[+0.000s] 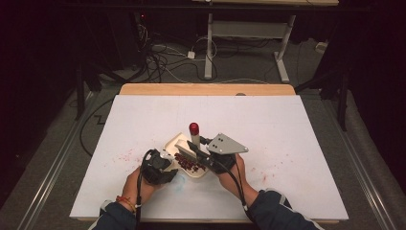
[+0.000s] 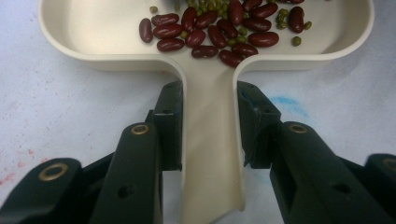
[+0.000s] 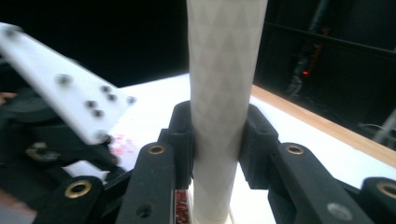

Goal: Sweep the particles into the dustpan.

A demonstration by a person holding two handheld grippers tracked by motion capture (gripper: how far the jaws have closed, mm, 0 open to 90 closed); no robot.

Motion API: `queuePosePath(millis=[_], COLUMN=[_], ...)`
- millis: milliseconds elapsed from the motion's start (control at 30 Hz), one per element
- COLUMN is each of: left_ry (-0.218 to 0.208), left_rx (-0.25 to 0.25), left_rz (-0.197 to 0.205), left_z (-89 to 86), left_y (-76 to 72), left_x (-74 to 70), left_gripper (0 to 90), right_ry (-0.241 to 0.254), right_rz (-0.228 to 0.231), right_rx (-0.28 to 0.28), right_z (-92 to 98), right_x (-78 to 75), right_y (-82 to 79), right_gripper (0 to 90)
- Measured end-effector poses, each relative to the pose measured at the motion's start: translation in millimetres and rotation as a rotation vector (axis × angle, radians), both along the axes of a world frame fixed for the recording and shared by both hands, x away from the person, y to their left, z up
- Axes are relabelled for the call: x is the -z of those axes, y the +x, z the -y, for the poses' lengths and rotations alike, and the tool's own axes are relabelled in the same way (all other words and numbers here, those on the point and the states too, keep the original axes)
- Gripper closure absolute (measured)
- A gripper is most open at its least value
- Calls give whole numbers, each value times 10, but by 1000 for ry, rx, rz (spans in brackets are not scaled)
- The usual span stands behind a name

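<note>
- The cream dustpan point(image 2: 208, 154) sits on the white bench point(image 1: 287, 143) near the middle of its near half, with its handle pointing toward the person's edge.
- The left gripper point(image 2: 208, 126) is closed onto that handle: in the left gripper view one black jaw presses each side of the narrow cream handle, just behind where it widens into the pan.
- Inside the pan lie dark red kidney beans point(image 2: 210, 32), gathered toward the handle end, with small green mung beans point(image 2: 285, 16) scattered among them at the far part of the heap.
- In the high view the left hand point(image 1: 143, 179) holds its gripper at the pan's near-left corner, and the beans show as a dark red patch point(image 1: 189, 163) in the pan.
- The right gripper point(image 3: 217, 140) is clamped on an upright white handle point(image 3: 224, 93), one jaw on each side of the shaft.
- In the high view this handle belongs to a small brush point(image 1: 184, 148) that stands over the pan, its red-capped top point(image 1: 193, 128) pointing toward the far edge and its pale head down in the pan just beside the beans.
- The right hand point(image 1: 232, 170) comes in from the near-right, its grey three-cornered plate above the pan's right side.
- Faint red speckles point(image 1: 125, 155) mark the bench left of the pan, and more lie to its right.
- A blue smudge point(image 2: 289, 103) stains the bench just beside the dustpan handle.
</note>
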State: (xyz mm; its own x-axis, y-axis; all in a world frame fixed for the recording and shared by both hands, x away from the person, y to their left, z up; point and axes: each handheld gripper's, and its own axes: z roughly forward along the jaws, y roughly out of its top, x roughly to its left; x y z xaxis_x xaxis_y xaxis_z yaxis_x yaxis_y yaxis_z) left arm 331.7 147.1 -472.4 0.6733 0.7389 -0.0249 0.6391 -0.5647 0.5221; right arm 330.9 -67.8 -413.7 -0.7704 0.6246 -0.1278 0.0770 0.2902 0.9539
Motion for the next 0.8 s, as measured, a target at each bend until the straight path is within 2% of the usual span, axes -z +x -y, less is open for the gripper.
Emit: queuePosePath(millis=[100, 300, 367, 433, 500, 700, 800], left_ry=[2, 3, 16, 64, 94, 97, 81], left_rx=[7, 20, 26, 43, 42, 43, 43], left_rz=[1, 26, 34, 72, 88, 103, 94], left_z=[-3, -19, -19, 5, 31, 10, -10], left_y=[-2, -15, -17, -41, -70, -87, -78], left_x=[-2, -1, 6, 13, 23, 35, 41], left_gripper=[634, 633, 633, 632, 627, 625, 625], right_ry=[-21, 4, 17, 23, 31, 22, 12], right_rz=[10, 11, 15, 22, 21, 27, 29], right_rx=[1, 16, 16, 18, 32, 54, 61], right_z=[-11, 94, 146, 204, 257, 365, 395], right_x=[-17, -90, -124, -159, -183, -185, -177], right_y=[-43, -6, 9, 27, 50, 103, 123], right_gripper=[701, 700, 699, 699, 699, 700, 700])
